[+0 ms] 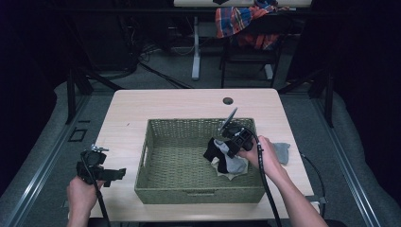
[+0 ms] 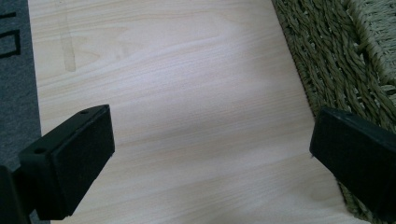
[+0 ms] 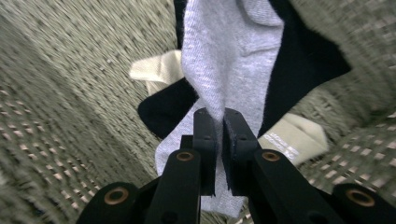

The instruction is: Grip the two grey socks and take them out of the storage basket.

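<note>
Right gripper view shows the right tool [image 3: 218, 154] pinching a grey sock [image 3: 229, 60].

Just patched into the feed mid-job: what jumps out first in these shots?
The woven basket in the middle of the table, with the right gripper shut on a light grey sock above a small pile of black and cream socks at the basket's right end. The left gripper hangs open over bare wood left of the basket.

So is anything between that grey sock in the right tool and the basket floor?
Yes: the right tool grips the grey sock over a black sock and a cream one lying on the basket floor.
</note>
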`<state>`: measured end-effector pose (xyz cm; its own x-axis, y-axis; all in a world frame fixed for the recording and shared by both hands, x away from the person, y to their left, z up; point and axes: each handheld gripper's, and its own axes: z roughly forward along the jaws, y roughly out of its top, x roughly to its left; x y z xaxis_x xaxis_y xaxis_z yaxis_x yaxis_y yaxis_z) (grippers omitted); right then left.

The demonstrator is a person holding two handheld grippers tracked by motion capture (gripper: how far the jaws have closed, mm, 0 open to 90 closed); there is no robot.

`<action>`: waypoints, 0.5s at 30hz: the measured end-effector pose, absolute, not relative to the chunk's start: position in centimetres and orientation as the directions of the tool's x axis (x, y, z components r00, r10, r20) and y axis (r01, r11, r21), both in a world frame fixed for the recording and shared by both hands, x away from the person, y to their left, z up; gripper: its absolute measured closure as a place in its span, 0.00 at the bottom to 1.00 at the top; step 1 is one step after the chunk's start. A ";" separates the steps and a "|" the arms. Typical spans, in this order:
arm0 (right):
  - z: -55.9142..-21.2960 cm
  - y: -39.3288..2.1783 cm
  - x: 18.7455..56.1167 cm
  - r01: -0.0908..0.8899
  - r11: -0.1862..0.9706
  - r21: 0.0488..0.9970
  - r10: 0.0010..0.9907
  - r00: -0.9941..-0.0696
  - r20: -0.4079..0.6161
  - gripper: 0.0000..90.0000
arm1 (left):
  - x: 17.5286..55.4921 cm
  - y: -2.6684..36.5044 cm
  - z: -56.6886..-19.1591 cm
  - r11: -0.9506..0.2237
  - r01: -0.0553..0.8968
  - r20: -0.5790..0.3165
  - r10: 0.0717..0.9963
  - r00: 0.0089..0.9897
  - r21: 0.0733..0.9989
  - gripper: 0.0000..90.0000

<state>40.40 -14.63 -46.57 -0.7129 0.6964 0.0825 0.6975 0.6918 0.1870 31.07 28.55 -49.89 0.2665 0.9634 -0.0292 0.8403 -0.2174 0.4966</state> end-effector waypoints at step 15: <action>-42.1 -16.0 39.2 0.686 0.663 0.302 0.700 -0.710 0.076 0.94 | 31.1 28.5 -49.9 -0.217 0.841 -0.031 0.963 0.266 0.495 0.00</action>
<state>39.18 -16.04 -42.06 -0.7101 0.6999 0.0763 0.6855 0.6626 0.3017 31.09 28.52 -49.92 0.2664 0.9634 -0.0308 0.8415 -0.2169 0.4949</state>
